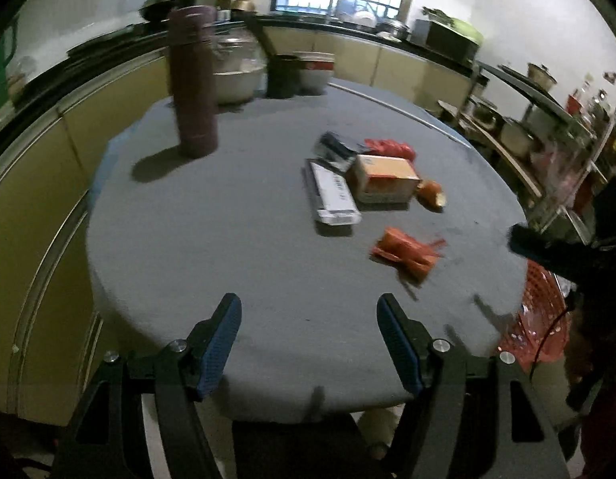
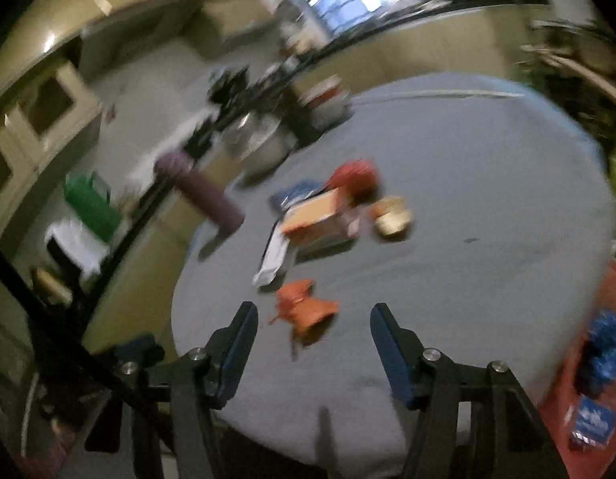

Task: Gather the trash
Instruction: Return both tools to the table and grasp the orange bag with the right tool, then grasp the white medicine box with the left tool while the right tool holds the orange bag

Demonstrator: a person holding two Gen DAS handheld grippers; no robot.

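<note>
On the round grey cloth-covered table (image 1: 228, 239) I see the trash lying in a loose cluster right of centre, none of it picked up. Nearest me is a crumpled orange wrapper (image 1: 407, 251), lying apart from the rest. Behind it a long white flat box (image 1: 333, 195) lies beside an orange-and-tan cardboard carton (image 1: 385, 179), the two touching or nearly so. A small brownish scrap (image 1: 431, 195) sits just right of the carton, a red crinkled packet (image 1: 389, 147) behind it, and a dark glossy packet (image 1: 335, 149) to the left of that.

My left hand-held gripper (image 1: 309, 343) hangs over the near edge of the table, its blue-padded jaws spread with only cloth between them. My right hand-held gripper (image 2: 313, 343) is spread too — the orange wrapper lies just ahead of its tips, not between the pads. That view is heavily blurred.

A tall maroon cylindrical flask (image 1: 194, 80) stands upright at the far left of the table, well apart from the trash. A red mesh basket (image 1: 541, 311) shows below the table's right edge.
</note>
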